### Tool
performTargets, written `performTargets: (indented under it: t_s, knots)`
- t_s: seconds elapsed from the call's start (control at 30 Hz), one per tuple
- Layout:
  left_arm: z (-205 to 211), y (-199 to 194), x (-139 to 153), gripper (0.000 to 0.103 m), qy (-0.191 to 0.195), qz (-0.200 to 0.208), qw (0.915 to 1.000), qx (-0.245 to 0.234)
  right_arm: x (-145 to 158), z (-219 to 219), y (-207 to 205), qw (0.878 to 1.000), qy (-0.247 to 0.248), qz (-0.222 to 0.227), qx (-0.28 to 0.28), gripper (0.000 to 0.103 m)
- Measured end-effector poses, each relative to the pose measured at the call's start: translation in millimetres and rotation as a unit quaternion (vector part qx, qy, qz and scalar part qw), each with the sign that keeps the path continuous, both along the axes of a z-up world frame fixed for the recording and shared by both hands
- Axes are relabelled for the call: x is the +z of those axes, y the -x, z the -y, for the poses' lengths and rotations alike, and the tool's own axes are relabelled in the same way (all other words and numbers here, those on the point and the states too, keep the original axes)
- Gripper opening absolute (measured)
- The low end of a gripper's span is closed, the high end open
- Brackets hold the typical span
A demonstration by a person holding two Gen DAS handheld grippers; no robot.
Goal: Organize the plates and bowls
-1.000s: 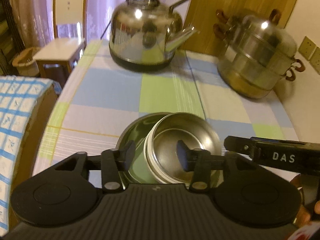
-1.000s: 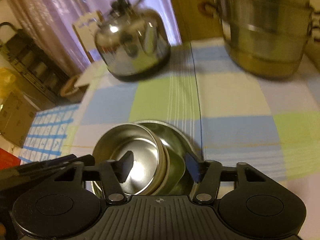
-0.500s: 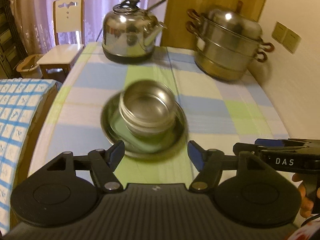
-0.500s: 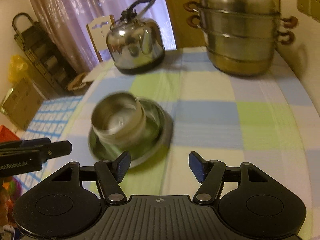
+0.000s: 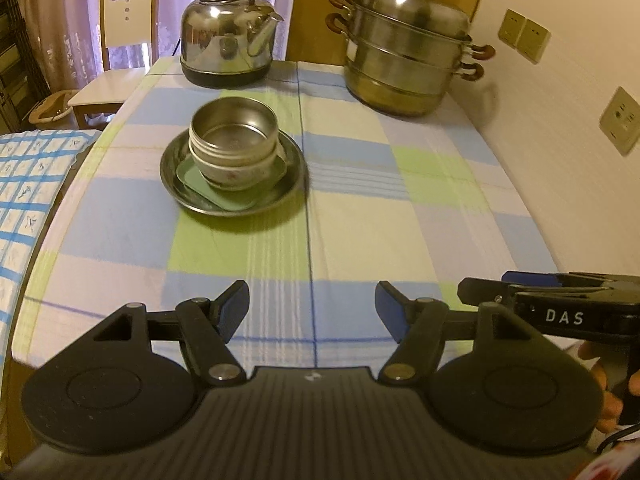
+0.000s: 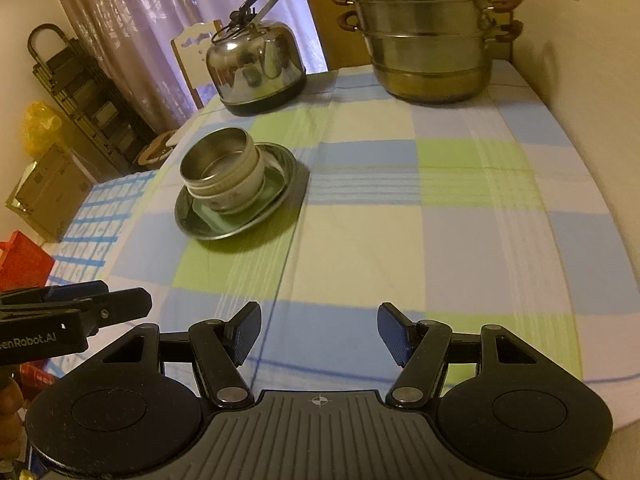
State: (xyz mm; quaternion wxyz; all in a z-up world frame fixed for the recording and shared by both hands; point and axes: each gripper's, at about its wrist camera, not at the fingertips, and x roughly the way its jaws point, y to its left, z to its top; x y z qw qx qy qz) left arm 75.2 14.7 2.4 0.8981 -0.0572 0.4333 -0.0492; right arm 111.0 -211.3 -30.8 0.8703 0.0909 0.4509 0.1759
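A stack stands on the checked tablecloth: a round steel plate (image 5: 182,196) (image 6: 280,168), a pale green square dish (image 5: 192,178) (image 6: 206,216) on it, a white patterned bowl (image 5: 232,172) (image 6: 236,196), and a steel bowl (image 5: 234,128) (image 6: 218,160) nested on top. My left gripper (image 5: 312,310) hangs open over the near part of the table, well short of the stack, nothing between its fingers. My right gripper (image 6: 318,332) is open too, empty, near the front edge. Each gripper shows at the side of the other's view.
A steel kettle (image 5: 228,48) (image 6: 256,68) and a tiered steamer pot (image 5: 408,56) (image 6: 428,36) stand at the table's far end. A wall with sockets (image 5: 524,36) runs along the right. A chair (image 5: 120,52) and a blue-patterned cloth (image 5: 24,184) lie to the left.
Both grippers have let go of the bowl stack and drawn back toward the near table edge. The left one's jaws opened wider. The stack stays on the plate.
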Motion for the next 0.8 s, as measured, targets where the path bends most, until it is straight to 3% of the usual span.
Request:
performTargets:
  t_s: [0.37, 0.8]
  knots:
    - [33, 34, -3, 0.068, 0.000, 0.002, 0.9998, -0.018, 6, 27, 42, 1.000, 0.002, 0.005, 0.001, 0.065]
    - [46, 44, -4, 0.067, -0.004, 0.007, 0.9997, -0.022, 4, 36, 52, 1.000, 0.003, 0.002, 0.006, 0.065]
